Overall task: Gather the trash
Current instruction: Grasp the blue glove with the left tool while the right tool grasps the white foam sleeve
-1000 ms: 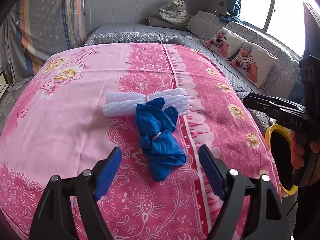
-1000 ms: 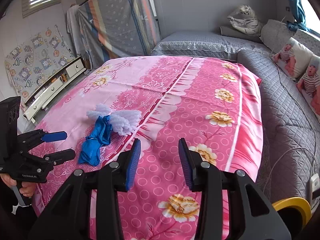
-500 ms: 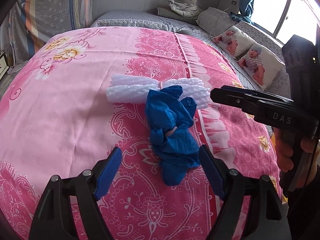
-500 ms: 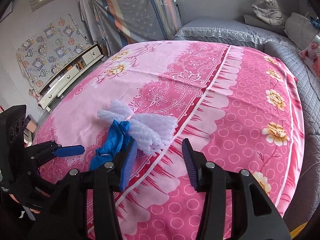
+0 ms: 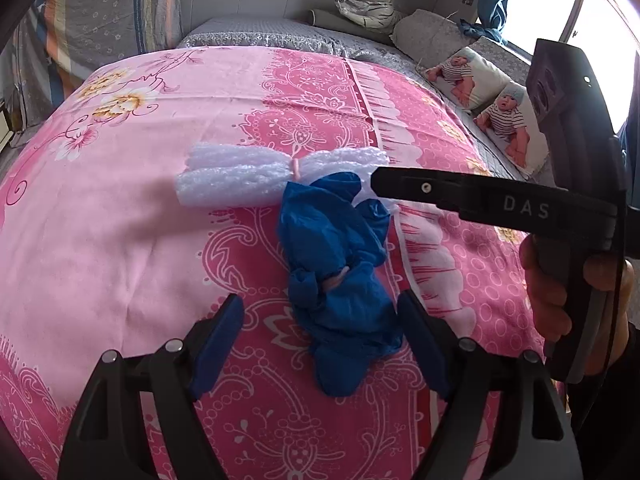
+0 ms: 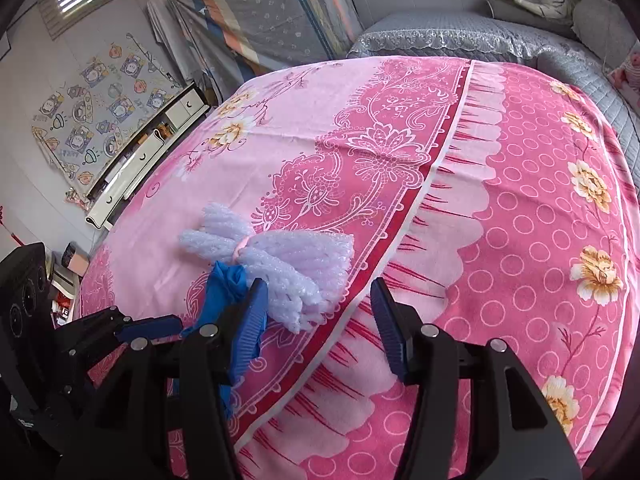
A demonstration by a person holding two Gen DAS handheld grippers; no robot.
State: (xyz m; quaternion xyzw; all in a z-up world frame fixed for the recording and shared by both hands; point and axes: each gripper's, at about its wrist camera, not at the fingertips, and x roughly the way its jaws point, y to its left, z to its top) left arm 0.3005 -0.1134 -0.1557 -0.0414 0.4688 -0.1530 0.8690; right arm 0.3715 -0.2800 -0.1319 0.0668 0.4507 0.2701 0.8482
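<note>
Pink bed (image 5: 120,240), two bits of trash near its front edge, a tool over each.

Blue glove (image 5: 340,280), bunched and knotted, lies on the flowered sheet with its far end touching the white foam bundle (image 5: 248,180), which is tied at the middle by a pink band. Left tool (image 5: 320,336) hangs over the glove, jaws wide apart, the glove's near end between the pads (image 5: 216,344) but not pinched. Right tool (image 6: 316,320), held in a hand (image 5: 560,300), reaches in from the side; its jaws have just been opening and stand apart at the foam's near end, gripping nothing. No container shows in either view.
</note>
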